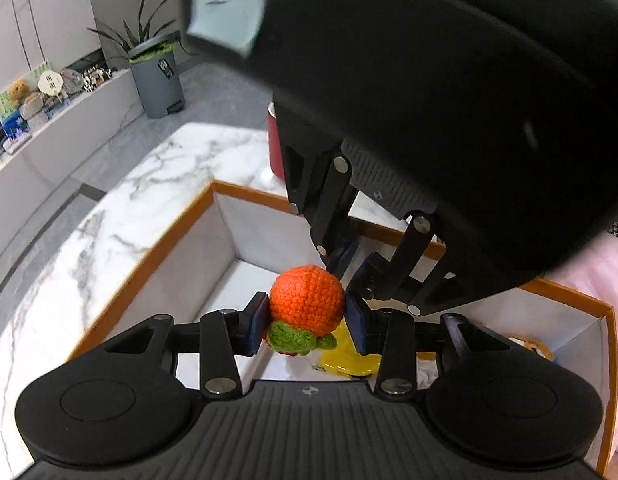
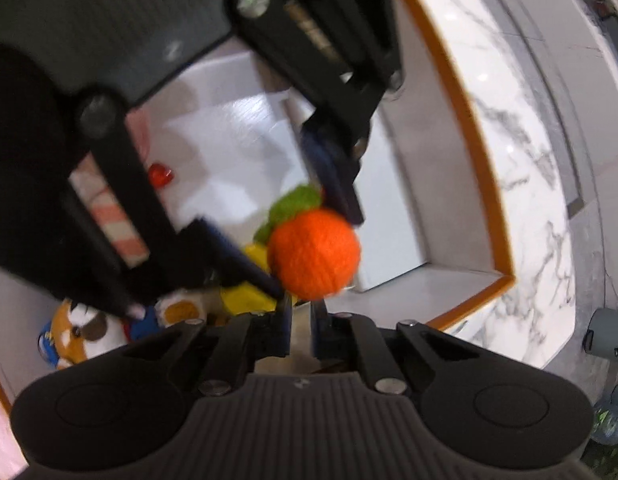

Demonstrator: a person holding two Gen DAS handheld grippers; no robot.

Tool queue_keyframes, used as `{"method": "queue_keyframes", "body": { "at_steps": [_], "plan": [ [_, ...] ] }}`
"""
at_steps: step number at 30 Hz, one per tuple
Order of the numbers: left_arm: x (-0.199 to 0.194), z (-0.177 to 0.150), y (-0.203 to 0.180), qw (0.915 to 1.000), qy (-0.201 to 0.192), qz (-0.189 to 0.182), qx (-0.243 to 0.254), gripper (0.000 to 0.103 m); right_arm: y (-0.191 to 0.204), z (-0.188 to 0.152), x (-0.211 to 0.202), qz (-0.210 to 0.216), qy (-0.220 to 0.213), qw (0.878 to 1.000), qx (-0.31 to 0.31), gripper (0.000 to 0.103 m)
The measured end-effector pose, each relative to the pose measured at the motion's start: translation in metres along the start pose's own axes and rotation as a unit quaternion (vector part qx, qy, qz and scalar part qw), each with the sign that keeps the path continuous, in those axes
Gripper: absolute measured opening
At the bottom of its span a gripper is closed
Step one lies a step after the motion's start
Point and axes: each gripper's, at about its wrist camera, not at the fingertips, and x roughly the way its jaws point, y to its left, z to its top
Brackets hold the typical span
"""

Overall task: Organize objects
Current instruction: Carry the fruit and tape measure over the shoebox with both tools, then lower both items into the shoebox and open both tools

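A crocheted orange (image 1: 307, 296) with a green leaf hangs over the open white box with an orange rim (image 1: 169, 240). My left gripper (image 1: 307, 320) is shut on it, one blue pad on each side. The right gripper (image 1: 355, 268) reaches down from above, its tips just beyond the orange and close to its upper right. In the right wrist view the orange (image 2: 315, 256) sits between the left gripper's fingers (image 2: 345, 200), just ahead of my right gripper (image 2: 301, 312). The right gripper's jaws are drawn together with nothing in them.
Inside the box lie a yellow toy (image 1: 349, 356), a brown-and-white plush (image 2: 81, 332), a small red piece (image 2: 161, 174) and a pink-striped item (image 2: 117, 224). The box stands on a marble table (image 1: 129, 208) with a red can (image 1: 275, 148) behind it. A grey bin (image 1: 157, 80) stands on the floor.
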Motion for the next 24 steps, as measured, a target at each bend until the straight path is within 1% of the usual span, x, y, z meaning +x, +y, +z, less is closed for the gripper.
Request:
{"method": "queue_keyframes", "body": {
  "at_steps": [4,6,8,11,14,16,20,22,23,24],
  "plan": [
    [-0.002,-0.01,0.001,0.9996,0.017,0.006,0.023,0.047,-0.005,-0.004,-0.008,0.007,-0.033,0.999,0.023,0.009],
    [0.004,-0.014,0.0,0.9987,0.033,0.014,0.035,0.047,-0.008,-0.007,-0.012,0.0,-0.049,0.998,0.029,0.009],
    [0.011,-0.013,-0.004,0.9981,0.039,0.021,0.043,0.047,-0.011,-0.011,-0.018,0.0,-0.067,0.997,0.039,0.01],
    [0.024,-0.009,-0.008,0.9977,0.043,0.012,0.051,0.047,-0.013,-0.015,-0.024,0.005,-0.082,0.995,0.06,0.01],
    [0.041,-0.004,-0.007,0.9954,0.068,0.016,0.067,0.047,-0.01,-0.018,-0.026,-0.002,-0.082,0.994,0.066,0.01],
    [0.045,-0.001,-0.005,0.994,0.08,0.009,0.074,0.047,-0.008,-0.017,-0.026,0.005,-0.084,0.994,0.069,0.01],
    [0.048,0.001,-0.002,0.9941,0.076,-0.001,0.078,0.047,-0.002,-0.014,-0.024,0.004,-0.083,0.994,0.064,0.011],
    [0.051,0.001,-0.008,0.9935,0.075,-0.005,0.086,0.047,0.002,-0.012,-0.023,0.003,-0.081,0.995,0.061,0.011],
    [0.054,0.001,-0.009,0.993,0.08,-0.004,0.087,0.048,0.004,-0.012,-0.023,0.001,-0.08,0.995,0.059,0.012],
    [0.057,0.0,-0.01,0.9927,0.082,-0.004,0.088,0.048,0.006,-0.011,-0.023,0.001,-0.079,0.995,0.058,0.014]
  ]
}}
